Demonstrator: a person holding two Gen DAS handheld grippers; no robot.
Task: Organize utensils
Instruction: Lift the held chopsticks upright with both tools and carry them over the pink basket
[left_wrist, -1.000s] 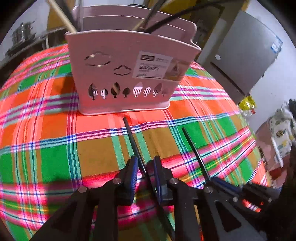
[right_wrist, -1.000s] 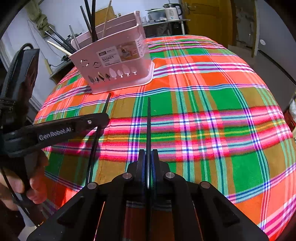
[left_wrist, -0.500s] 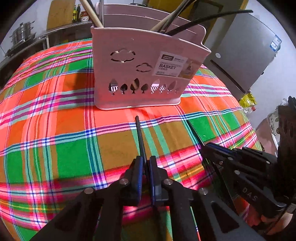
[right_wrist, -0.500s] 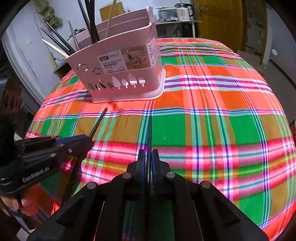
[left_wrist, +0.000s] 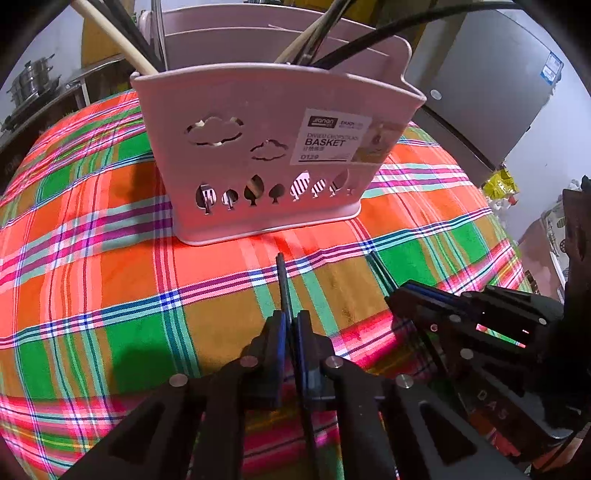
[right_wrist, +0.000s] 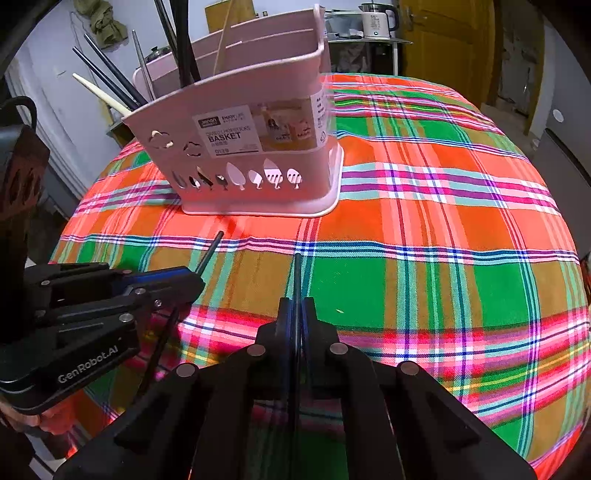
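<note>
From the left wrist camera: the left gripper (left_wrist: 290, 330) has its two fingers pinched together on a thin black chopstick (left_wrist: 283, 284), whose tip juts forward over the plaid tablecloth (left_wrist: 110, 288) and stops just short of the pink basket (left_wrist: 266, 158). The basket stands upright on the cloth, already holding a pale wooden utensil (left_wrist: 114, 38) and several dark sticks in its rear compartments. At the right edge, the right gripper (left_wrist: 402, 295) sits close alongside, a dark stick just showing ahead of its tip.

From the right wrist camera: the right gripper (right_wrist: 296, 314) is likewise clamped on a second black chopstick (right_wrist: 297, 277), pointing toward the basket's (right_wrist: 258, 147) near wall. The left gripper (right_wrist: 192, 280) enters from the left with its own chopstick (right_wrist: 209, 251) angled at the basket's base.

Both sticks appear lifted and ready for delivery, which looks like the step in hand. The risks, as judged from here: each stick is gripped part-way along with a long end hanging behind the fingers, so it could pivot or slip in the pads when raised; the two grippers ride near each other and could knock together; and a tip striking the basket's front wall rather than clearing its rim could shove the light basket across the cloth or tip it.
</note>
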